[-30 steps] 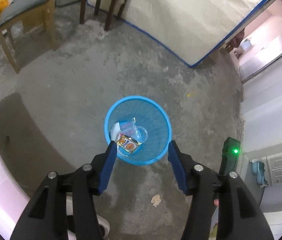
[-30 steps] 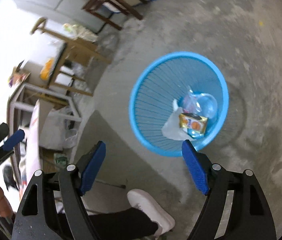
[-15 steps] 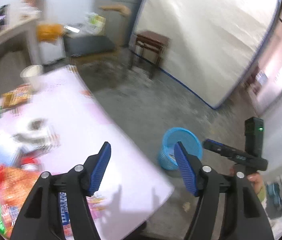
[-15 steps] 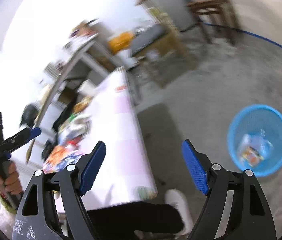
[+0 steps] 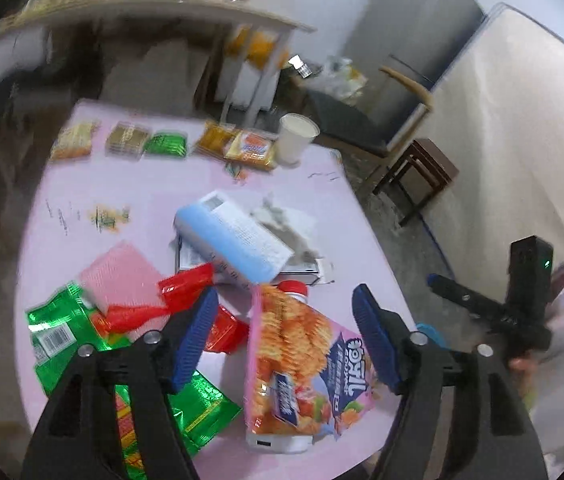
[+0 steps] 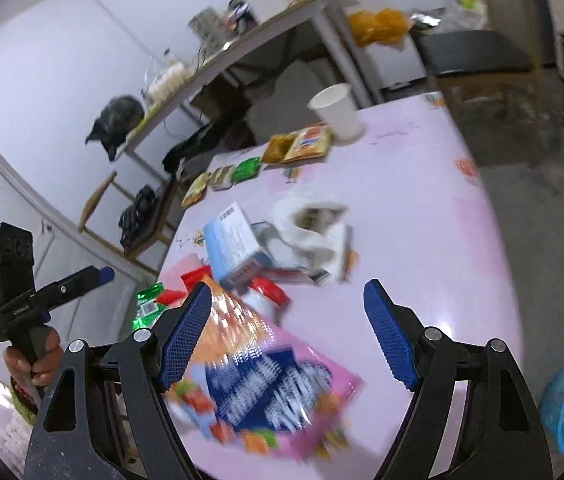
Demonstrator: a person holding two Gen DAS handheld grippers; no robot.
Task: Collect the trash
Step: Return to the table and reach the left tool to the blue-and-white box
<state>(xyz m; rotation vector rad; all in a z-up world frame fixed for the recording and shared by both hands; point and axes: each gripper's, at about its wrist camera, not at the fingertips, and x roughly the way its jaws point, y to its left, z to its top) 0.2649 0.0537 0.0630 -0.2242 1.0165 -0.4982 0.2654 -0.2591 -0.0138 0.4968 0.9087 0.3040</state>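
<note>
Above the pink-covered table (image 5: 342,208), the left gripper (image 5: 284,334), jaws just widened, and right gripper (image 6: 288,334) are held spread, empty, over a pink-and-orange snack bag (image 5: 302,364).

walls white | floor (image 6: 542,200) grey concrete | wooden chair (image 5: 394,112) | dark stool (image 5: 418,176)

light: even, indoor | blur: strong motion smear, both views | edges: fisheye-bent, dark corners
</note>
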